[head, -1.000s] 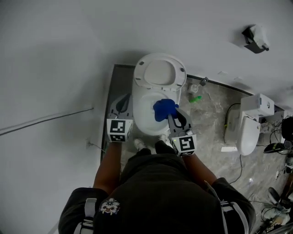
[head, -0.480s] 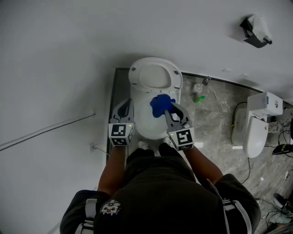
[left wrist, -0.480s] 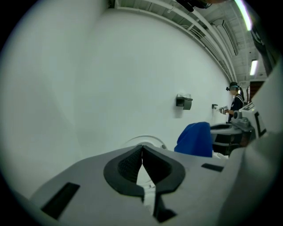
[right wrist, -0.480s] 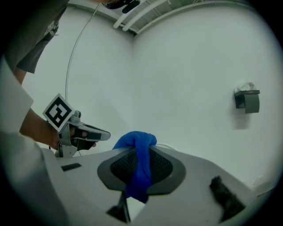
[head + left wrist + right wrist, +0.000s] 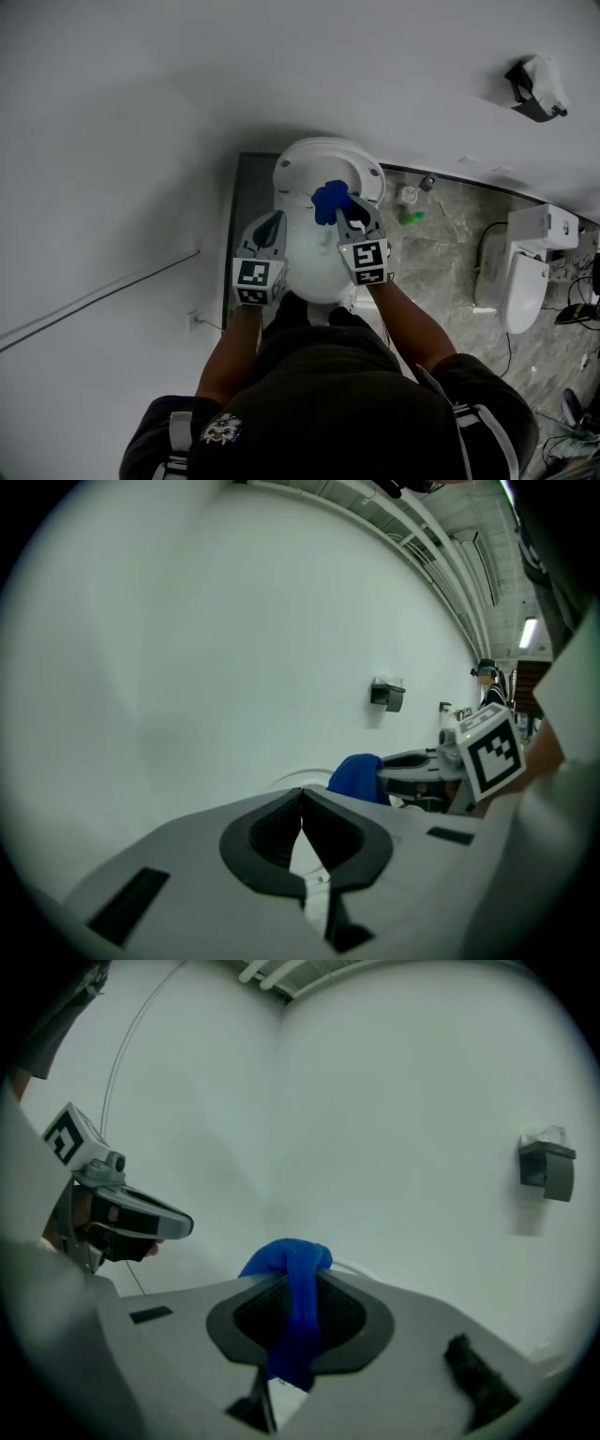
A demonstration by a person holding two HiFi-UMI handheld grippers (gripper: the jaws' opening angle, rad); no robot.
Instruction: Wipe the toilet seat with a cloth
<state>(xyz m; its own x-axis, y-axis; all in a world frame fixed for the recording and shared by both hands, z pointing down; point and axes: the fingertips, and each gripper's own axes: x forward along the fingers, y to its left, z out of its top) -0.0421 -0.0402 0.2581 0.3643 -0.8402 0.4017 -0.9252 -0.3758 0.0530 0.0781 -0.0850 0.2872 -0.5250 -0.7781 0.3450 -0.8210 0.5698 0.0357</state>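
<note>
A white toilet [image 5: 319,267] stands against the wall with its lid [image 5: 305,161] raised. My right gripper [image 5: 343,210] is shut on a blue cloth [image 5: 328,200] and holds it at the back of the bowl, near the hinge. In the right gripper view the cloth [image 5: 296,1302] hangs pinched between the jaws of the right gripper [image 5: 298,1277]. My left gripper [image 5: 273,228] hovers over the left side of the seat, shut and empty. In the left gripper view the tips of the left gripper [image 5: 301,795] meet, with the cloth [image 5: 355,777] beyond them.
A second white toilet [image 5: 528,272] stands at the right on the marbled floor [image 5: 441,272]. A green item [image 5: 412,217] and small fittings lie beside the toilet. A paper holder [image 5: 537,89] is on the wall. A thin cable [image 5: 103,292] runs along the left wall.
Both grippers have moved forward over the toilet. The cloth has gone from the right side of the bowl to its back, near the raised lid.
</note>
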